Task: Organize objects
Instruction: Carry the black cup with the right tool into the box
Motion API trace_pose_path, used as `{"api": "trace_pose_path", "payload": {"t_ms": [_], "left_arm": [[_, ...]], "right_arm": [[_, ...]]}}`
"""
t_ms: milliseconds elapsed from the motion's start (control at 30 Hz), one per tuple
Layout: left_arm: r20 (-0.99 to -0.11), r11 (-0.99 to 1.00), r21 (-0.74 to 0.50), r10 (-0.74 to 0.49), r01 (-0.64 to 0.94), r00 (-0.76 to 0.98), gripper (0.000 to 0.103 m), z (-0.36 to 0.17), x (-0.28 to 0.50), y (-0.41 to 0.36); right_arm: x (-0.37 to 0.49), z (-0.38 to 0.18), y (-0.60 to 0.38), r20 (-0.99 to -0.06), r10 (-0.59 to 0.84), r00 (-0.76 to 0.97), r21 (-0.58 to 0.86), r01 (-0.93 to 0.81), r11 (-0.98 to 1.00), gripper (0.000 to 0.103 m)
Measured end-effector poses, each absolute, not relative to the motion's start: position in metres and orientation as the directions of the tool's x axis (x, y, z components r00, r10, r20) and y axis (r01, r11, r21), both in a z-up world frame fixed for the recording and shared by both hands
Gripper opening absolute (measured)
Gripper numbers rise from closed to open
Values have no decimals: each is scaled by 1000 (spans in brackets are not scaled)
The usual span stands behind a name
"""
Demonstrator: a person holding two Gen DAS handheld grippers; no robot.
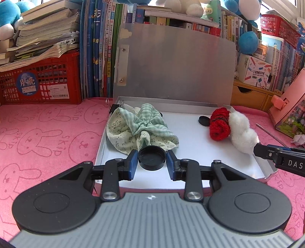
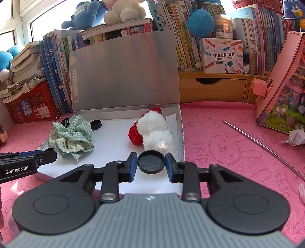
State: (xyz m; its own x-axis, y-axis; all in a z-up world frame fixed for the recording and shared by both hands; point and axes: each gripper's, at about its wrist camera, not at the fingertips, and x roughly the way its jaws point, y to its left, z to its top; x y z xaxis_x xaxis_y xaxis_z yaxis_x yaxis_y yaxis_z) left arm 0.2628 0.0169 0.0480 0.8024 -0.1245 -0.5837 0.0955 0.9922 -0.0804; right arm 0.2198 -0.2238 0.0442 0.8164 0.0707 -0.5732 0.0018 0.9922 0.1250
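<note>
The setting was identified as a home, most likely a child's study desk. The surface was covered by a pink cloth (image 2: 219, 133) printed with rabbit outlines. Along the far edge, tightly packed schoolbooks (image 1: 101, 57) were stood upright, and a red plastic crate (image 1: 42, 82) at the far left was loaded with stacked workbooks (image 1: 45, 30). Blue and white plush toys (image 2: 106, 13) were seen on top of the books. At the far right, a small wooden drawer unit (image 2: 211, 89) was noted, with a boxed pocket label printer (image 2: 223, 55) placed on it.
</note>
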Motion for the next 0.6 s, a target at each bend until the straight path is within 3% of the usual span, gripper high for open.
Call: {"api": "trace_pose_path", "payload": {"t_ms": [600], "left_arm": [[-661, 996, -41, -90, 84, 745, 38, 27, 312, 18]], "right_arm": [[258, 19, -232, -649, 77, 757, 154, 32, 988, 37]]}}
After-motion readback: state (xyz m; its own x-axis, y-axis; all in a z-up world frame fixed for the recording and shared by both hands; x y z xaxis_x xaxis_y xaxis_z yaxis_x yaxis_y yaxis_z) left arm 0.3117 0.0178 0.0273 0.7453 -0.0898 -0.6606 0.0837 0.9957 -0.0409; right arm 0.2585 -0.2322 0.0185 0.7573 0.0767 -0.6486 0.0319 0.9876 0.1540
